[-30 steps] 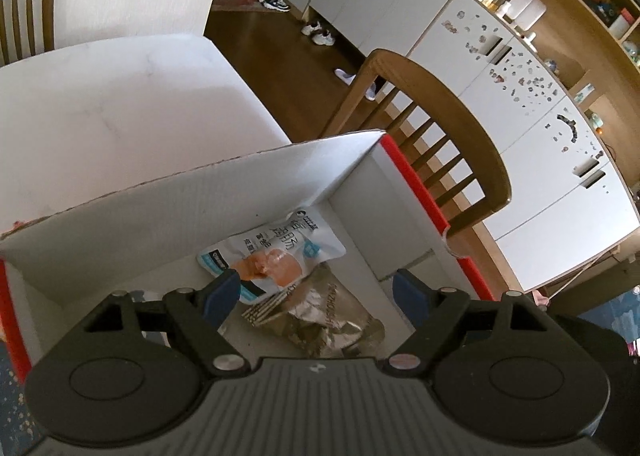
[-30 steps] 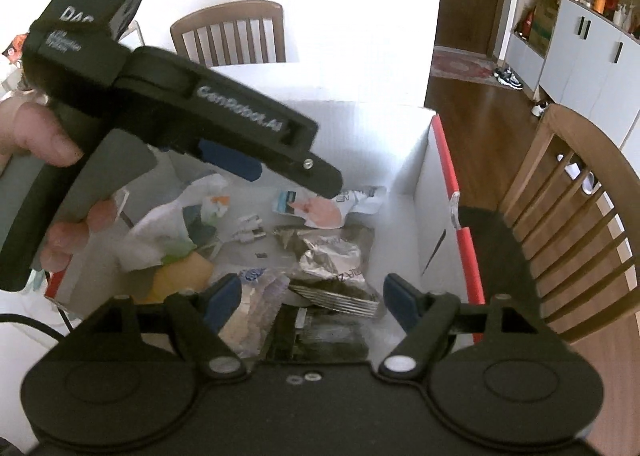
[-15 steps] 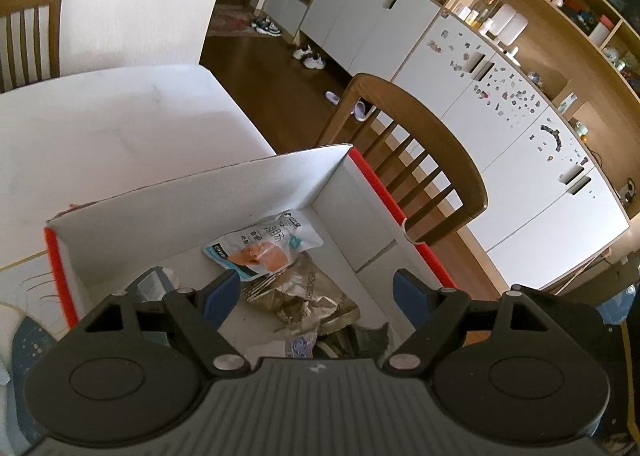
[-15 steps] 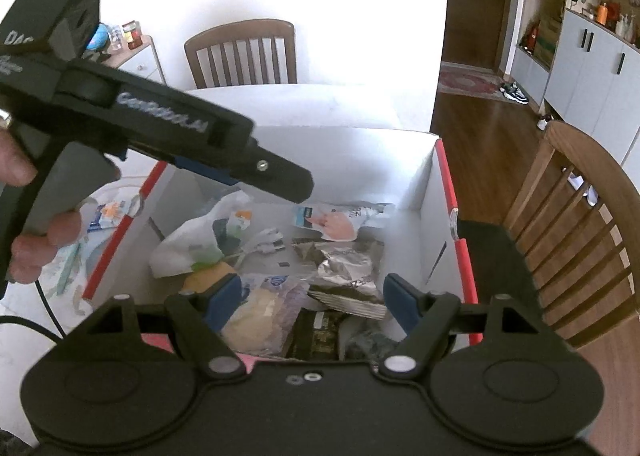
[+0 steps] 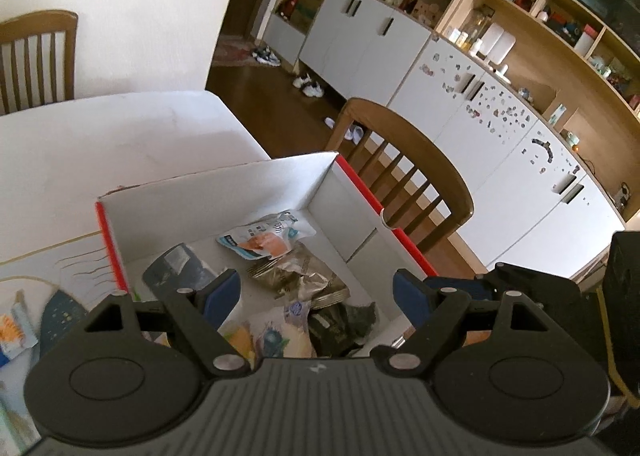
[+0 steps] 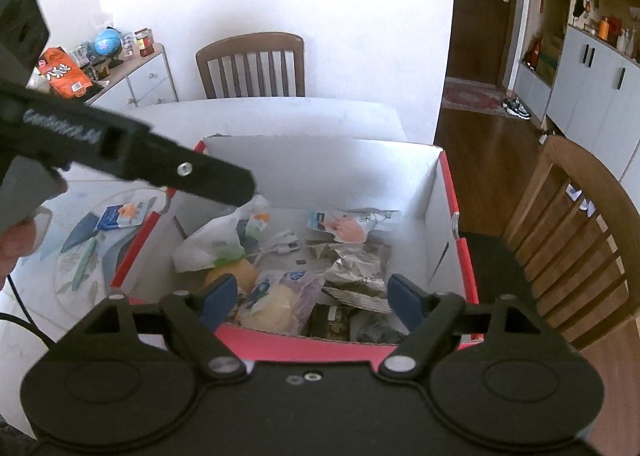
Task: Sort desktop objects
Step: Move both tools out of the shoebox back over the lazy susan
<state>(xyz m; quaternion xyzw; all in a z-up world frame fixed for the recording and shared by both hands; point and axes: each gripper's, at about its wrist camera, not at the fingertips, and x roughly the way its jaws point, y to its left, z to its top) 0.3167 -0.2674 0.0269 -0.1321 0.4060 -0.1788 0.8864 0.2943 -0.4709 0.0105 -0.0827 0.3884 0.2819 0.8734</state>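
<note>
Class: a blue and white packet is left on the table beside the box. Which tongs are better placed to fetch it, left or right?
Probably left. The left tongs hang open and empty nearest the box wall beside the packet; the right tongs, opening with nothing gripped, sit on the chair side.

"GenRobot.AI", white on black, blurred but legible, on the side of the left gripper (image 6: 132,153) body. Orange snack bag (image 6: 64,73) on the sideboard has large white characters, unreadable. Pouch (image 5: 266,238) print in the box: too small.
</note>
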